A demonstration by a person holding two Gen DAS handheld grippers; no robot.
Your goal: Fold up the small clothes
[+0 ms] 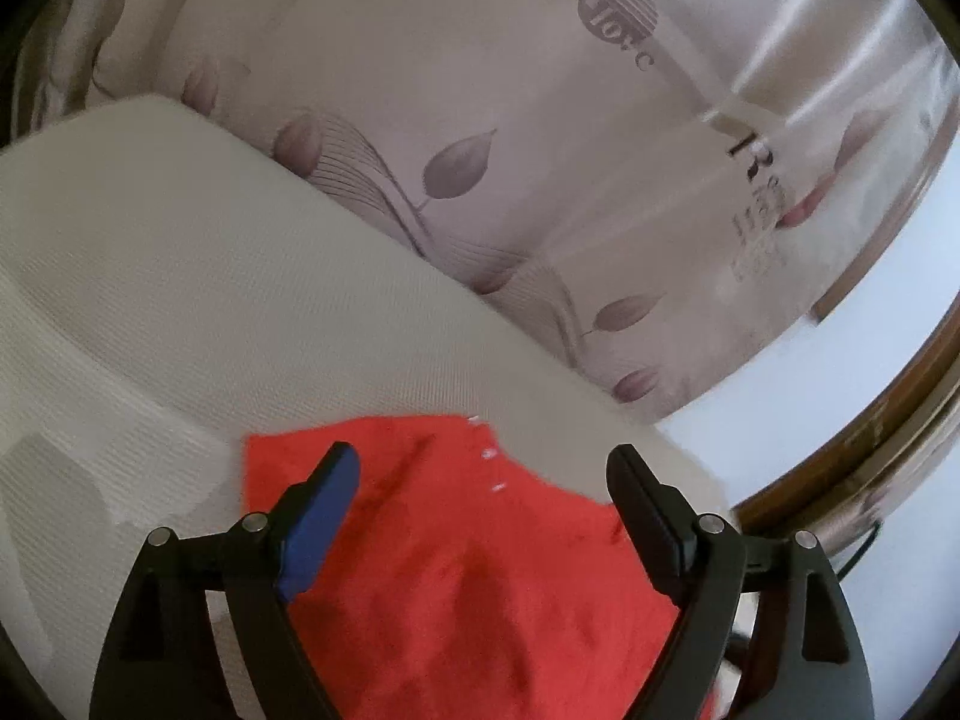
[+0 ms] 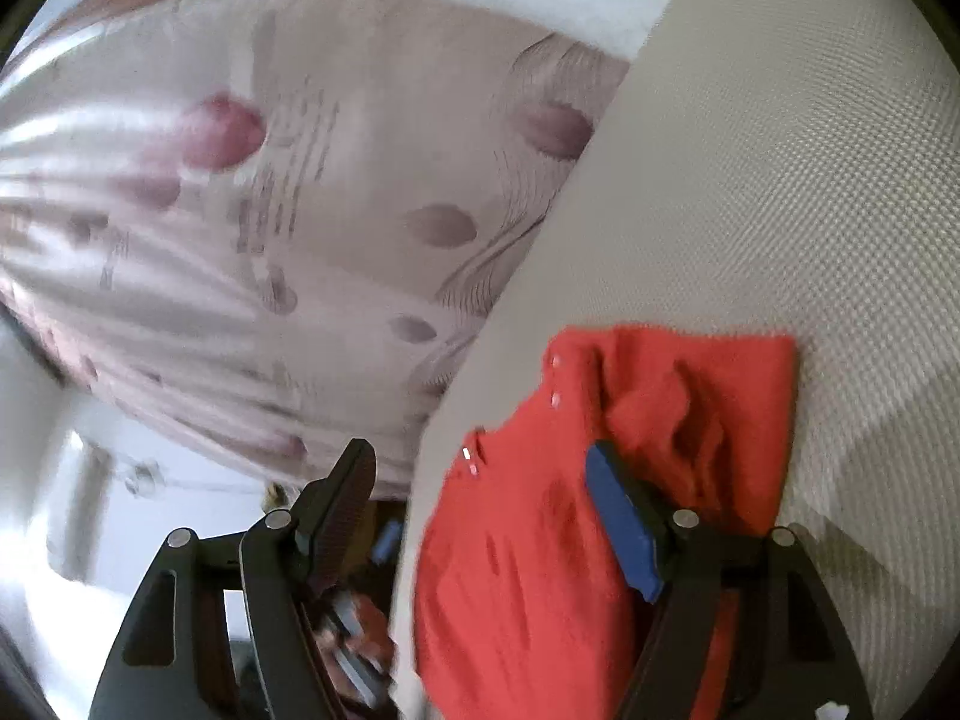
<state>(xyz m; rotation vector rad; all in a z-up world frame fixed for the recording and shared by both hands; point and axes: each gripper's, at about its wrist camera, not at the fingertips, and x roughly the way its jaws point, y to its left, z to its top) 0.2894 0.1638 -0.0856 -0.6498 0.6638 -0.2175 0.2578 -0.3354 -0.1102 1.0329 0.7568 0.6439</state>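
- Lying on the white, textured-weave padded surface [image 1: 180, 276]: a small red knit garment [image 1: 456, 570] with a row of small pale buttons, rumpled rather than flat.
- Reaching close to the surface's edge on the side facing the bagged bedding, with one squared corner pointing away from that edge across the white weave.
- Hovering over the red garment, spread wide and gripping nothing: the left black two-finger gripper [image 1: 483, 468], one finger faced with a blue pad [image 1: 318, 534], the other plain black.
- Showing red cloth in the gap between those fingers, the pads not pressing on it.
- Straddling the edge of the white surface: the right black two-finger gripper [image 2: 480, 468], likewise parted and released.
- Sitting over the red garment [image 2: 660, 420]: its blue-padded finger [image 2: 624, 522]; hanging beyond the surface's edge: its plain black finger.
- Bunching into folds near the blue pad, the buttons [image 2: 555, 399] running along the side of the garment nearest the surface's edge.
- Resting beyond the white surface: a large clear plastic bag [image 1: 480, 120] holding pale bedding printed with mauve leaves and dark lettering.
- Showing past the bag: a pale wall and a brown wooden frame [image 1: 870, 438].
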